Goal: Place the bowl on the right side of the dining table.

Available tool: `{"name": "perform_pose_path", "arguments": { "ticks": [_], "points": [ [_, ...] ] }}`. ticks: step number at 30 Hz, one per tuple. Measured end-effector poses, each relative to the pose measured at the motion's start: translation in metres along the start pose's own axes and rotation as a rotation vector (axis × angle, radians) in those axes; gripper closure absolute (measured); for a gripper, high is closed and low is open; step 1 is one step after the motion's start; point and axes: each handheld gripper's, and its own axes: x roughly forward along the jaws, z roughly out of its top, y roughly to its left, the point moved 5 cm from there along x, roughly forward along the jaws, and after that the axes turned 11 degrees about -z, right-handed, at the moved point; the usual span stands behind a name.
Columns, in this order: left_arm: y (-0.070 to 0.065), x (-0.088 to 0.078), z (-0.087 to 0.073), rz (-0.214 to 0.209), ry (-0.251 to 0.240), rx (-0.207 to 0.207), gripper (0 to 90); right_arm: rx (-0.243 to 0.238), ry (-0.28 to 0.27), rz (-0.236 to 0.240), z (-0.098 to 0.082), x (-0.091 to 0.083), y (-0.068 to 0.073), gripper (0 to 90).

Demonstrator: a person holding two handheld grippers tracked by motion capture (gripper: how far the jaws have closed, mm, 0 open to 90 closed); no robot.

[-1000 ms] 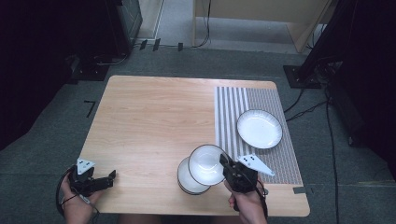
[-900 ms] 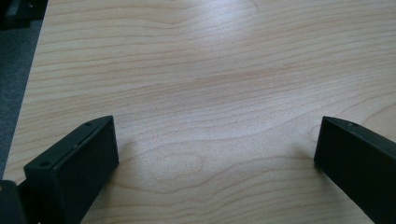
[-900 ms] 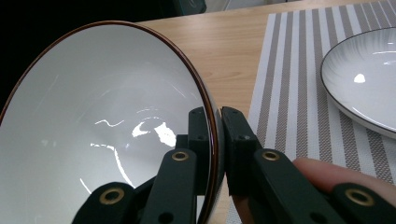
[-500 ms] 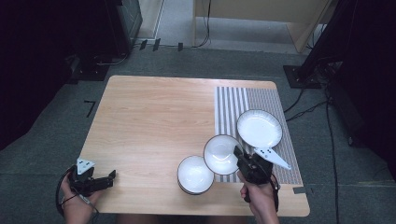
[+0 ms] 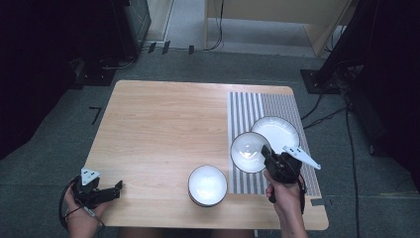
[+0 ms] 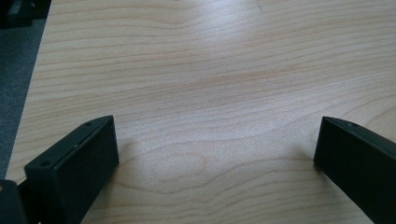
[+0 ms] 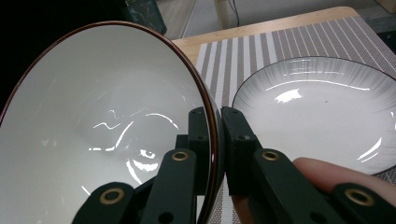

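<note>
My right gripper (image 5: 267, 153) is shut on the rim of a white bowl with a dark edge (image 5: 247, 151), held tilted above the striped placemat (image 5: 245, 109). In the right gripper view the two jaws pinch the bowl (image 7: 102, 130) wall at its rim, one inside and one outside. A white plate (image 5: 276, 133) lies on the placemat just beyond the bowl; the plate (image 7: 317, 112) sits to the right of the jaws. A second white bowl (image 5: 207, 185) rests on the wooden table (image 5: 163, 124) near its front edge. My left gripper (image 5: 117, 188) rests open at the front left corner, jaws wide over bare wood (image 6: 215, 116).
The table's left edge and grey floor (image 6: 16, 70) show beside the left jaws. Dark equipment stands and cables (image 5: 322, 116) lie on the floor to the right of the table. A wooden cabinet (image 5: 267, 15) stands behind the table.
My right gripper has carried the tilted bowl to the right, from above the other bowl to over the placemat beside the plate. The left gripper has stayed put.
</note>
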Motion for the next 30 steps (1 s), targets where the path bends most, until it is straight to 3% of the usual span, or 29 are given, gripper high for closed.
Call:
{"name": "perform_pose_path", "arguments": {
  "ticks": [6, 30],
  "points": [
    [0.000, 0.000, 0.000, -0.001, -0.003, -0.002, 0.0, -0.008, 0.003, -0.024, 0.002, 0.011, -0.005, 84.3],
    [0.000, 0.000, 0.000, -0.002, -0.003, -0.003, 0.0, 0.088, 0.000, -0.101, 0.023, 0.045, -0.048, 84.3]
  ]
}}
